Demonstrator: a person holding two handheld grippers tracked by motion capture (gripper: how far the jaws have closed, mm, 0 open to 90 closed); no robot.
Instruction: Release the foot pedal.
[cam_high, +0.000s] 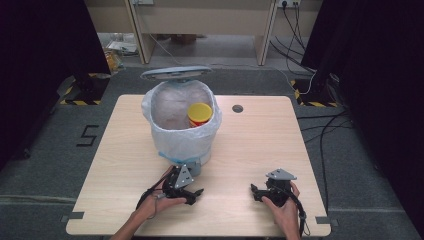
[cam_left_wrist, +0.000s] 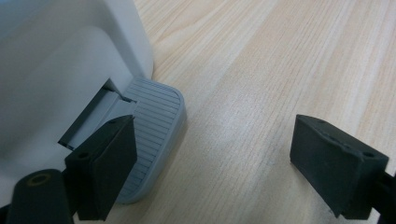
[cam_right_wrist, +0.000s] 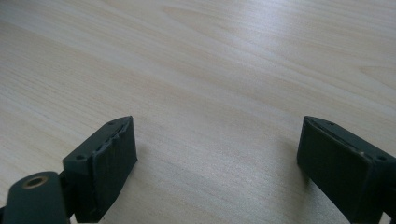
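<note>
A pale wooden table (cam_high: 260, 150) with rounded corners and a small round cable hole (cam_high: 237, 108) near its far edge stands on grey carpet — a "5" is marked on the floor (cam_high: 89, 135) to its left. Black curtains close both sides of the room; yellow-and-black striped tape (cam_high: 80, 102) marks the stand bases at the far corners, and cables (cam_high: 320, 130) run across the floor at the right. Behind the table stands light wooden furniture (cam_high: 200, 20).

On the left half of the table sits a white pedal bin (cam_high: 182, 120), lined with a white bag, its grey lid (cam_high: 176, 73) raised. A yellow-lidded can (cam_high: 199, 114) lies inside it.

The left gripper (cam_high: 192, 196), held in the left hand (cam_high: 152, 206), rests at the foot of the bin. In the left gripper view its jaws stand wide with nothing between them; one jaw sits over the ribbed grey pedal (cam_left_wrist: 156, 126) at the bin's base, and whether it presses on the pedal cannot be told.

The right gripper (cam_high: 256, 192), held in the right hand (cam_high: 285, 212), lies well apart from the bin near the table's front right — its jaws stand wide over bare wood (cam_right_wrist: 210, 93), with nothing between them.
</note>
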